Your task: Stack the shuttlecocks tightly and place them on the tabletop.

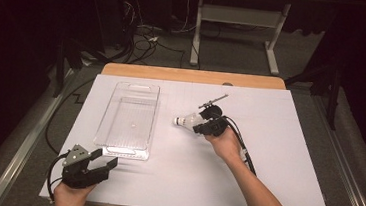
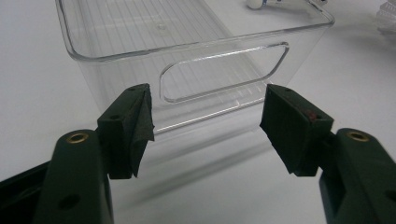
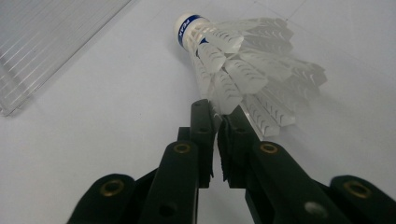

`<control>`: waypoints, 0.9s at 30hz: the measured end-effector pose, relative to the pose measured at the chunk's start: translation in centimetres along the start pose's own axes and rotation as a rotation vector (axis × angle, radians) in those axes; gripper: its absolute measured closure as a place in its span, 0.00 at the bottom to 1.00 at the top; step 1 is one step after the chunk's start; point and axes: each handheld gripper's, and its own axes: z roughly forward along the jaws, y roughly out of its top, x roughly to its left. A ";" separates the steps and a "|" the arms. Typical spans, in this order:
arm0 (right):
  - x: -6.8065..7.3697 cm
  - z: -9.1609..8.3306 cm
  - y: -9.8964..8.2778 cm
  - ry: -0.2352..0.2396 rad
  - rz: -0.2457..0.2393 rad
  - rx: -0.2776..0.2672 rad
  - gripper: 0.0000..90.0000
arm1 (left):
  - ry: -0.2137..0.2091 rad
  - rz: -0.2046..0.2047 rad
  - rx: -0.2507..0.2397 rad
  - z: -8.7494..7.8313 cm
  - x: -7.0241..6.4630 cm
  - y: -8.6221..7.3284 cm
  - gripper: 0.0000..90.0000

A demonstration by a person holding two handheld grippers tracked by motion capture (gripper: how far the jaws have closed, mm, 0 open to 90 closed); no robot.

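- Table, one: a wooden top covered by a white sheet (image 1: 276, 156), set on grey carpet in a dim room; a white-legged frame and loose cables are seen behind it in the high view.
- Clear rectangular plastic bin (image 1: 128, 119), one: placed left of centre on the sheet, nothing visible inside. A cut-out handle in its near end wall (image 2: 224, 72) is shown in the left gripper view.
- Black two-jaw grippers, two. The left gripper (image 1: 104, 162) is held at the near left corner, jaws spread wide with nothing between them, aimed at the bin's near end.
- The right gripper (image 3: 218, 140) is held mid-table, jaws almost together, pinching the feather edge of the shuttlecock.
- White feathered shuttlecock (image 1: 187, 120) with a blue-banded cork (image 3: 187, 27), one: lying on the sheet just right of the bin, cork toward it; the band is legible in the right gripper view alone.
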 end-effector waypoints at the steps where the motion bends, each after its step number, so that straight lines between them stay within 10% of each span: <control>1: 0.0 0.0 0.0 0.000 0.000 -0.001 0.94 | 0.000 0.000 0.000 0.0 0.0 0.0 0.39; 27: -0.3 -0.3 -0.2 -0.021 0.026 -0.008 0.74 | -0.001 0.000 0.000 0.0 0.0 0.0 0.39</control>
